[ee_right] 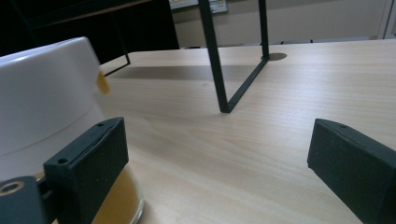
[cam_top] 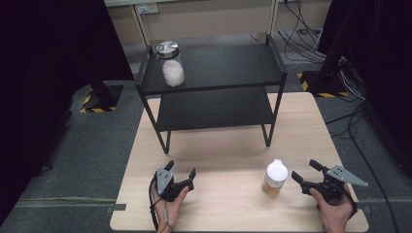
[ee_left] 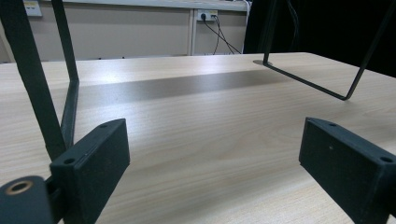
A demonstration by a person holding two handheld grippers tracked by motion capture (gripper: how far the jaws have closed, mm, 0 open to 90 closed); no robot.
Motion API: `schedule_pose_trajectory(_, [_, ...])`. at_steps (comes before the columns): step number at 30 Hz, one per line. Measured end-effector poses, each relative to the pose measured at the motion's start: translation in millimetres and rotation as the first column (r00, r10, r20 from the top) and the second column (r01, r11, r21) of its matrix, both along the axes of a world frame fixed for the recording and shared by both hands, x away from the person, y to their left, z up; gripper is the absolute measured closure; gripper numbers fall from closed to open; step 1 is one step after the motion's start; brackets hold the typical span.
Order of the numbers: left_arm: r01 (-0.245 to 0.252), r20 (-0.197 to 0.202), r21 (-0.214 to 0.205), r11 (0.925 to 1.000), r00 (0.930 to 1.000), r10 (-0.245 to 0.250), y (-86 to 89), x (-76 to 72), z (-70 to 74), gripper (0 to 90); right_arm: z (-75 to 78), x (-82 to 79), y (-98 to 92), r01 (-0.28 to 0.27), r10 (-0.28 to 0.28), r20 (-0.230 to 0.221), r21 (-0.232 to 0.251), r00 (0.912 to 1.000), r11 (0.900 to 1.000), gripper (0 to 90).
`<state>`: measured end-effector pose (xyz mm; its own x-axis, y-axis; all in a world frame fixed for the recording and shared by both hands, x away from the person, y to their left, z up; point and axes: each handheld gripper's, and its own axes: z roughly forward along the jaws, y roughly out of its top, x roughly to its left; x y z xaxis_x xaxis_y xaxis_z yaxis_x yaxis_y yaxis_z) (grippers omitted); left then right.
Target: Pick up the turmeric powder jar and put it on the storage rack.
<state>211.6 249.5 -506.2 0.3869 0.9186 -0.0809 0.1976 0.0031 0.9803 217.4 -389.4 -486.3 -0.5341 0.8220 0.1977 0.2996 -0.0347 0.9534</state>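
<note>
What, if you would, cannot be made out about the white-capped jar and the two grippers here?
- Jar: right gripper view; left edge and the near jaw hide most of it.
- Jar contents: high view; too small to identify.
- Left gripper, right gripper: open; forearms cut off by the high view's bottom edge.

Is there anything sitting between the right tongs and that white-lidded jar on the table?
Nothing visible. The right tongs stand open just to the right of the white-lidded jar, with only bare table between them. In the right gripper view the jar sits right beside one jaw, outside the gap.
</note>
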Motion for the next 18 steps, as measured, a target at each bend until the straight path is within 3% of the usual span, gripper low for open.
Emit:
schedule_pose_trajectory(8, [0.004, -0.001, 0.003, 1.0000, 1.0000, -0.004, -0.4, 0.6, 0.4, 8.0, 0.2, -14.6, -0.2, -0.065, 0.065, 0.005, -0.016, 0.9978, 0.9977, 5.6])
schedule_pose_trajectory(18, [0.005, 0.003, 0.005, 1.0000, 1.0000, -0.005, -0.9, 0.1, -0.1, 8.0, 0.3, -22.4, 12.5, -0.153, 0.154, 0.014, -0.037, 0.9880, 0.9875, 5.5])
